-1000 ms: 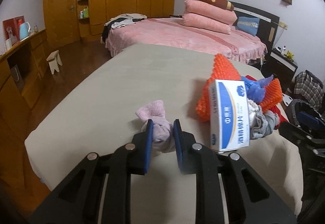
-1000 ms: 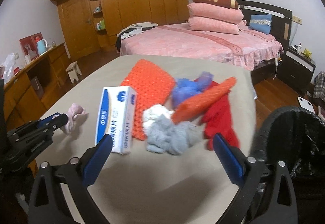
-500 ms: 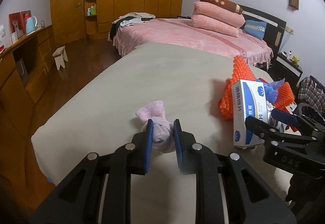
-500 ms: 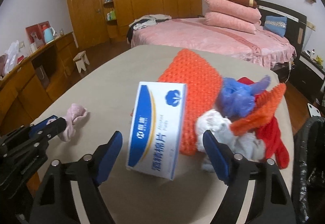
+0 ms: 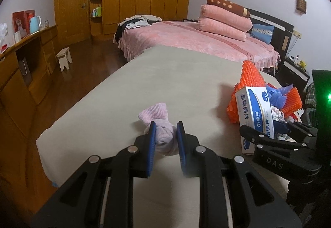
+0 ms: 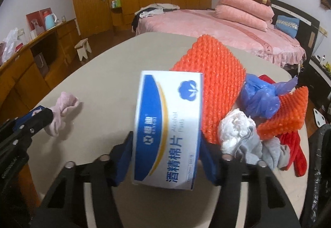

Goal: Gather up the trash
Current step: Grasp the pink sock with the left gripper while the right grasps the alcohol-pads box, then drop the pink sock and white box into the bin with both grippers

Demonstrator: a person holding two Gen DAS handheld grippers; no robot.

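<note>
Left gripper (image 5: pixel 165 135) pinches the pink sock (image 5: pixel 160 130) at lower centre on the beige table (image 5: pixel 165 75). Right gripper (image 6: pixel 165 151) clamps the white-and-blue box (image 6: pixel 167 124) mid-frame, orange mesh (image 6: pixel 217 83) just behind it.

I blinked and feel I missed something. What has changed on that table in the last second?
The right hand-held gripper came forward from wide open and closed its fingers around the blue and white box. The left hand-held gripper kept its grip on the pink sock, in much the same spot. The pile of orange mesh, blue bag and red glove lies as before.
</note>
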